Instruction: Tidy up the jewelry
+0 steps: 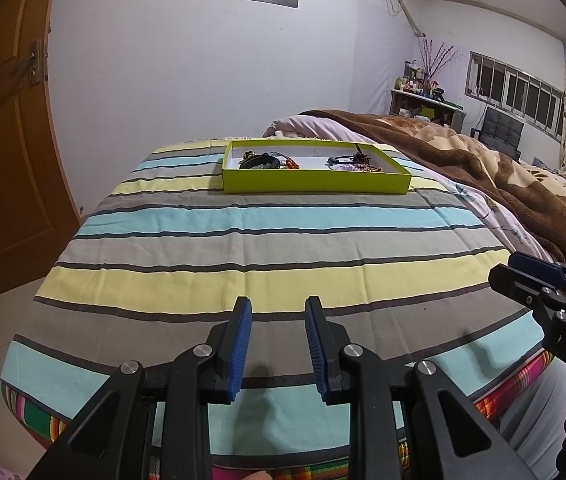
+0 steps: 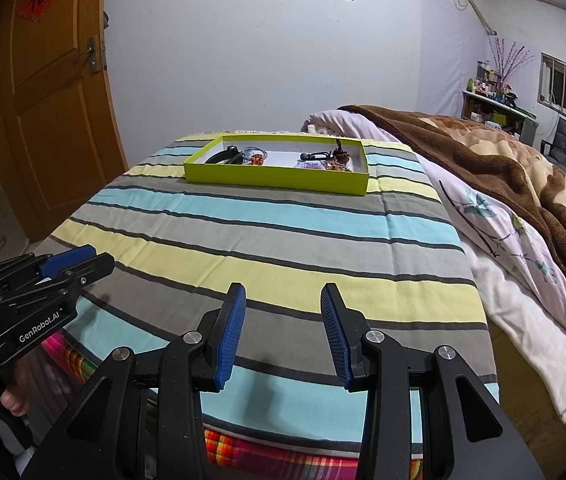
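- A bedroom with white walls and a wooden door (image 2: 47, 112); a bed carries a striped sheet (image 1: 267, 248) in blue, yellow and grey.
- The left gripper (image 1: 278, 348) hovers over the sheet's near edge, jaws released with a clear gap, holding nothing.
- The right gripper (image 2: 283, 334) hovers beside it over the same near edge, jaws likewise spread and empty.
- A lime-green tray (image 1: 315, 182) sits at the sheet's far edge, well apart from both grippers.
- Inside it, a black band (image 1: 260, 161) and orange beads (image 1: 291, 164) lie toward the left end; a dark corded pendant (image 1: 353, 158) and more beads lie toward the right.
- A brown blanket (image 2: 495, 160) is heaped along the bed's right side.
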`<state>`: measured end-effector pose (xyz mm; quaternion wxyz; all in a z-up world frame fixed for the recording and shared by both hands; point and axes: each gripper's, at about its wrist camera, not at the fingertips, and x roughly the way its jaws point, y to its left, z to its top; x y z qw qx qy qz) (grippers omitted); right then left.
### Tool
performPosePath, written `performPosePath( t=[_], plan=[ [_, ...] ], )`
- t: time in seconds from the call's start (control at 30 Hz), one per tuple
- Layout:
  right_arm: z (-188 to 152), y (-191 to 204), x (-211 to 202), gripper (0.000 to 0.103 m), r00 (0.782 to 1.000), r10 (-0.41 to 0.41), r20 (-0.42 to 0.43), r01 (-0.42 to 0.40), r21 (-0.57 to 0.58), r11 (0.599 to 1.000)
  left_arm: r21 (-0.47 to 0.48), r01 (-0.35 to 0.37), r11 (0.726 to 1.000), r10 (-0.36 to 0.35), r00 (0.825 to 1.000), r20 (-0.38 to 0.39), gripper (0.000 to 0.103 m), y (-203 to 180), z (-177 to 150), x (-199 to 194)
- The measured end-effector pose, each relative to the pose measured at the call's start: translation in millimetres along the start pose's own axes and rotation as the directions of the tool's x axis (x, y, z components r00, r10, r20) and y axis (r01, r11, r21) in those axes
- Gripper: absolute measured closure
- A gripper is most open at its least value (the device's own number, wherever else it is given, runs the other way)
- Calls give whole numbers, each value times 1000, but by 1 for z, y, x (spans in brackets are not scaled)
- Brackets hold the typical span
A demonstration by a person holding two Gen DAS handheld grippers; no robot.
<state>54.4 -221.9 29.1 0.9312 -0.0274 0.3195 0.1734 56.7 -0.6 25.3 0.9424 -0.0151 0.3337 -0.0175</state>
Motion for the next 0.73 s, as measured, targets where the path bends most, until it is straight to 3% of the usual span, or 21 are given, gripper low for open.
performPosePath(
  t=[0.73],
  plan=[
    [0,-1,-1,63,1000,-3,4,3,1,1000,4,7,1000,-7,1000,11,76,-1,-3,0]
  ],
)
